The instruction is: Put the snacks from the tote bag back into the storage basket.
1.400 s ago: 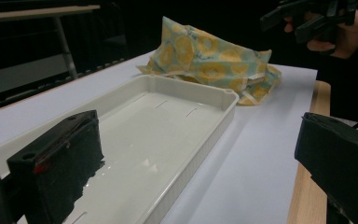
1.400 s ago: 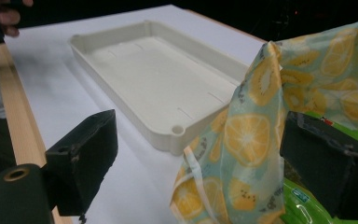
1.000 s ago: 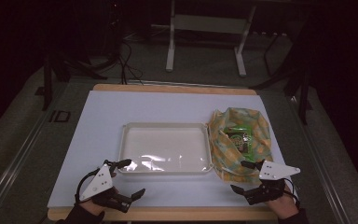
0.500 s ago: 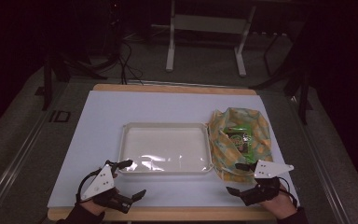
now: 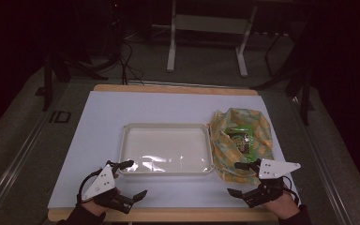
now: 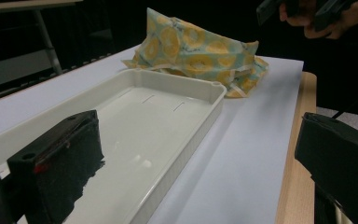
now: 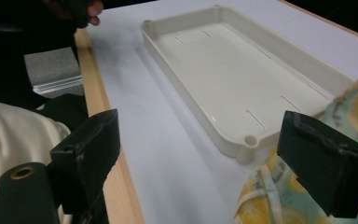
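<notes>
- This looks like a lab or a recording studio, not a home.
- The surface (image 5: 122, 112) is a wood-edged board under a plain white sheet, lit from above while the room around it is dark.
- Beyond the far edge of the surface, the metal legs of a stand (image 5: 171, 47) rest on grey floor.
- Left of that stand, black cables (image 5: 122, 56) trail across the floor.
- A rail (image 5: 18, 150) runs along the floor left of the surface.

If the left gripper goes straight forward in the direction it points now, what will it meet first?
Probably the white tray. The left gripper is open, one of its fingers already over the tray's near end. Beyond the tray lies the lemon-print bag. Depth is hard to judge.
</notes>
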A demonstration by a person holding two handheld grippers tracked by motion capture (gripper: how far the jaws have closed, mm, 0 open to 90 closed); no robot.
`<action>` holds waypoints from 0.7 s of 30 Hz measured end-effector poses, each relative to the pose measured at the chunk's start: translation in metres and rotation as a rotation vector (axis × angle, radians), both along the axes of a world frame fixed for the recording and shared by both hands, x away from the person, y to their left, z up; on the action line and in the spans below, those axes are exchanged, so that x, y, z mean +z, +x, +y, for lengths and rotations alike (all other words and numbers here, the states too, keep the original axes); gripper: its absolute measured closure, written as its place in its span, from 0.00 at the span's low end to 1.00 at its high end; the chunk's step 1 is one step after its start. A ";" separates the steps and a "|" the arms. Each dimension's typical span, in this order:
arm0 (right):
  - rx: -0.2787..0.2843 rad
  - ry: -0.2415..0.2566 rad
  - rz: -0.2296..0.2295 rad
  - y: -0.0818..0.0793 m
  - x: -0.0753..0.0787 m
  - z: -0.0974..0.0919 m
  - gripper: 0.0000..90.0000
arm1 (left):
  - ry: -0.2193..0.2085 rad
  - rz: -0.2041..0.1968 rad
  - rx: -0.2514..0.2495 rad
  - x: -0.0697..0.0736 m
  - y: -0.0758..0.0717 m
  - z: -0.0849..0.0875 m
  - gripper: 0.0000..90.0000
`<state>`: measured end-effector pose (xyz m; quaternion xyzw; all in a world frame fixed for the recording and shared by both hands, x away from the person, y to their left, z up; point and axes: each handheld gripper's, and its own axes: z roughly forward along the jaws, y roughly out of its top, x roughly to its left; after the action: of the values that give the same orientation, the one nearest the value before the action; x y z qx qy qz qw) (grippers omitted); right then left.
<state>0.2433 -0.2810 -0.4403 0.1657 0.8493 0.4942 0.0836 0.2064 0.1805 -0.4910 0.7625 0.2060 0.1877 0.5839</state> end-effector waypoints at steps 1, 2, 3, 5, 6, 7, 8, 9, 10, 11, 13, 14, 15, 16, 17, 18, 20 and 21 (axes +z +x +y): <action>0.005 0.001 -0.010 0.000 0.004 0.001 0.15 | 0.000 -0.001 0.001 0.000 0.000 0.000 0.01; 0.008 0.002 -0.010 0.001 0.006 0.001 0.15 | 0.000 -0.001 0.001 0.000 0.000 0.000 0.01; 0.005 0.006 -0.022 0.000 0.009 0.002 0.15 | -0.001 0.000 0.001 0.000 0.000 0.000 0.01; 0.012 0.014 -0.029 0.001 0.014 0.002 0.15 | -0.003 -0.003 0.003 0.000 0.000 0.000 0.01; 0.012 0.021 -0.040 0.001 0.017 0.002 0.16 | -0.003 -0.003 0.003 0.000 0.000 0.000 0.01; 0.017 0.025 -0.041 0.001 0.020 0.001 0.16 | -0.003 -0.002 0.004 0.000 0.000 0.000 0.01; 0.015 0.030 -0.048 0.001 0.023 0.001 0.16 | -0.003 -0.002 0.004 0.000 0.000 0.000 0.01; 0.017 0.035 -0.055 0.002 0.025 0.001 0.16 | -0.003 -0.002 0.005 0.000 0.000 0.000 0.01; 0.020 0.037 -0.058 0.002 0.028 0.001 0.16 | -0.003 -0.002 0.005 0.000 0.000 0.000 0.01; 0.018 0.040 -0.067 0.002 0.030 0.001 0.16 | -0.004 -0.001 0.004 0.000 0.000 0.000 0.01; 0.024 0.041 -0.077 0.003 0.034 0.001 0.16 | -0.004 -0.002 0.005 0.000 0.000 0.000 0.01; 0.023 0.041 -0.084 0.003 0.035 0.002 0.16 | -0.005 -0.001 0.005 0.000 0.000 0.000 0.01; 0.023 0.041 -0.084 0.003 0.035 0.002 0.16 | -0.005 -0.001 0.005 0.000 0.000 0.000 0.01; 0.026 0.041 -0.079 0.003 0.037 0.002 0.16 | -0.005 -0.001 0.005 0.000 0.000 0.000 0.01; 0.026 0.041 -0.079 0.003 0.037 0.002 0.16 | -0.006 -0.003 0.006 0.000 0.000 0.000 0.01; 0.025 0.040 -0.090 0.004 0.040 0.002 0.16 | -0.006 -0.002 0.005 0.000 0.000 0.000 0.01; 0.024 0.044 -0.098 0.004 0.043 0.002 0.16 | -0.006 -0.002 0.005 0.000 0.000 0.000 0.01; 0.025 0.045 -0.101 0.005 0.045 0.002 0.16 | -0.005 -0.001 0.004 0.000 0.000 0.000 0.01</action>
<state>0.2481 -0.2788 -0.3954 0.1316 0.8347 0.5218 0.1165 0.2067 0.1808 -0.4909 0.7605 0.2076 0.1887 0.5856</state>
